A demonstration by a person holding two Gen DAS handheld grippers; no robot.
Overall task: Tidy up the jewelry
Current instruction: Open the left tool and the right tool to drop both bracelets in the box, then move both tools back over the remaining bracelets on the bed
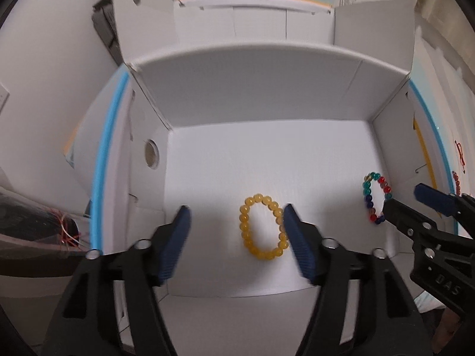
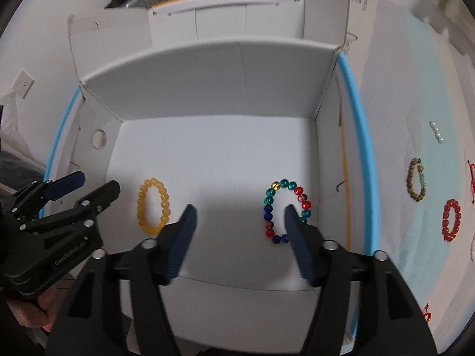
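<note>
White cardboard box point(image 2: 207, 89) is the big thing here, flaps folded open, and it looks like it's the collection spot for the bracelets. Yellow bead bracelet point(image 1: 264, 227) and multicolour bead bracelet point(image 2: 286, 210) both lie flat on the box floor, well apart from each other, so my guess is each got its own spot to keep them from tangling. Out on the pale cloth point(image 2: 400, 237) to the right there's a red bead bracelet point(image 2: 451, 219) and a brown bead bracelet point(image 2: 418, 182) not boxed yet, so the job seems partway done. Left gripper point(image 1: 236, 238) and right gripper point(image 2: 240, 234) both point steeply down into the box, side by side. Fingers on both are spread with nothing pinched; each bracelet sits on the floor near the right-hand finger, not held.
</note>
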